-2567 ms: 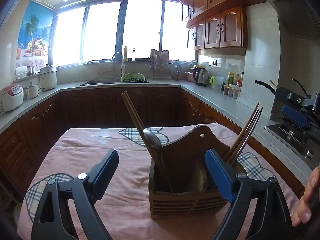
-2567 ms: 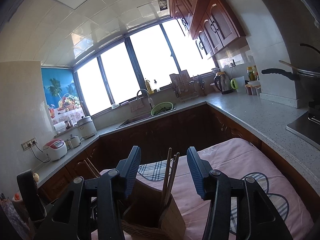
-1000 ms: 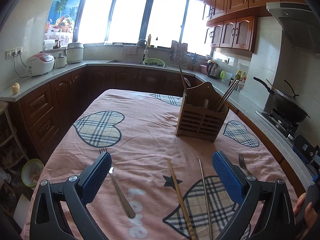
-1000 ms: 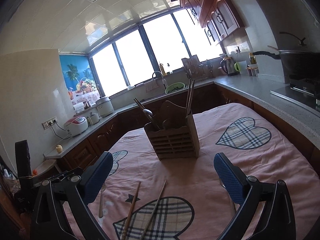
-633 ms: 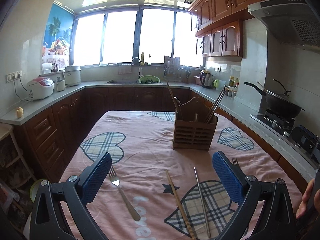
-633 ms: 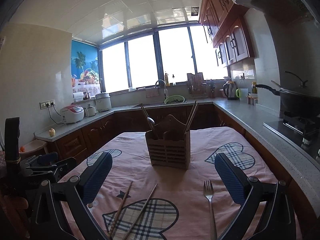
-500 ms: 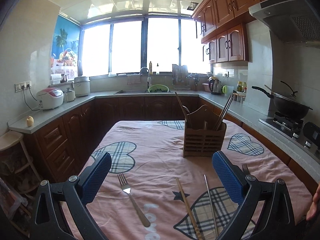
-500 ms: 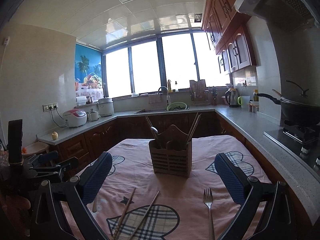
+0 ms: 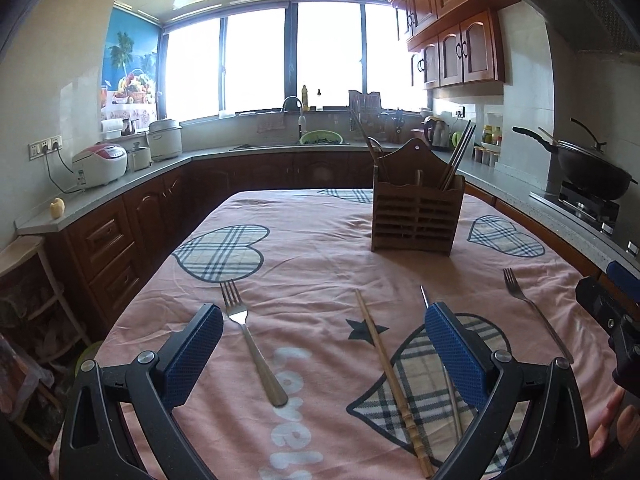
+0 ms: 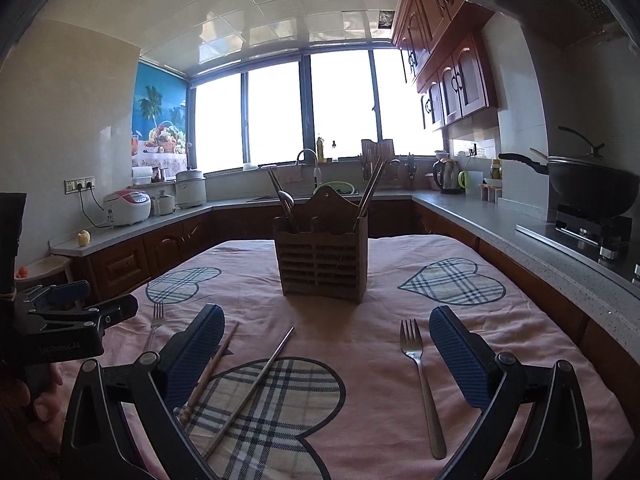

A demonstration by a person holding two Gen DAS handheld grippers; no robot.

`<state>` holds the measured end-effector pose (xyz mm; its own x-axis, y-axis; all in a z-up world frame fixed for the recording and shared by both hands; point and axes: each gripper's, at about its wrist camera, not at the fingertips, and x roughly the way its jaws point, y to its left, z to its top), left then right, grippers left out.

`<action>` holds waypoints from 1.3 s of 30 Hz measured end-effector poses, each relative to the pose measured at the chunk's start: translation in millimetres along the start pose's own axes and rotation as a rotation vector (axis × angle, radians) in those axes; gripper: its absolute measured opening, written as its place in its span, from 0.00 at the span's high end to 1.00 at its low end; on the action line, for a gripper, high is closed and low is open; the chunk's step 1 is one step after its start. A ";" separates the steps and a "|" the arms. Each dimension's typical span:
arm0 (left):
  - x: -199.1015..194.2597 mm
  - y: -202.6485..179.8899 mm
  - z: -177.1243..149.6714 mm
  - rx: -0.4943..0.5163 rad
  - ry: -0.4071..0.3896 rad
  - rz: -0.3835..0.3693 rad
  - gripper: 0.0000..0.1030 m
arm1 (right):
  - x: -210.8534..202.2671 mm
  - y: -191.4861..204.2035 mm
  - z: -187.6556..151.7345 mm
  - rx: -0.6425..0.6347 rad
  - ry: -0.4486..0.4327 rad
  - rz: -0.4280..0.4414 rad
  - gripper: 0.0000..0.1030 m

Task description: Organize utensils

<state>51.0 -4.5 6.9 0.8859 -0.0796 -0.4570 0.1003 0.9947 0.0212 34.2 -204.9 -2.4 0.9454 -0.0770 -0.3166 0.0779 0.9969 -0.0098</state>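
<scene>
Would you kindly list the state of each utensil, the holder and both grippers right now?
Left gripper: open, empty.
Right gripper: open, empty.
Wooden holder: upright, partly filled.
Left fork: flat on cloth.
Right fork: flat on cloth.
Wooden chopstick: lying loose.
Metal chopstick: lying loose.

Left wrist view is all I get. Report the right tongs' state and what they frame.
Observer: The right tongs are open and empty. A fork lies in their gap, nearer the right side, tines toward the wooden holder.
Operator: Now give me the metal chopstick's full lie.
Observer: The metal chopstick lies slanted across the plaid heart, apart from the wooden chopstick on its left. They don't cross.
</scene>
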 end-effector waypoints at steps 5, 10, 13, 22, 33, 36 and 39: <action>-1.0 -1.5 4.0 -0.003 -0.003 0.018 0.01 | 0.0 0.4 -7.9 0.007 0.031 0.005 0.00; -7.6 -0.6 -1.1 -0.008 -0.027 0.015 0.01 | -6.6 2.4 -11.8 0.013 0.016 0.007 0.00; -12.3 2.5 -4.4 -0.011 -0.050 0.013 0.01 | -13.1 1.7 -11.4 0.019 -0.009 0.011 0.00; -25.8 4.2 -8.1 -0.009 -0.090 0.005 0.01 | -27.5 7.2 0.2 0.012 -0.067 0.023 0.00; -27.5 6.7 -7.7 -0.014 -0.085 0.008 0.01 | -25.0 9.0 -2.1 0.005 -0.053 0.026 0.00; -27.7 6.3 -7.3 -0.015 -0.085 0.009 0.01 | -25.0 9.1 -2.2 0.005 -0.052 0.026 0.00; -27.3 6.4 -7.2 -0.015 -0.086 0.009 0.01 | -24.7 9.4 -2.6 0.004 -0.050 0.027 0.00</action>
<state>24.2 4.5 13.1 0.9223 -0.0754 -0.3790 0.0862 0.9962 0.0114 10.7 -193.7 2.8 0.9617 -0.0512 -0.2692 0.0537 0.9986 0.0018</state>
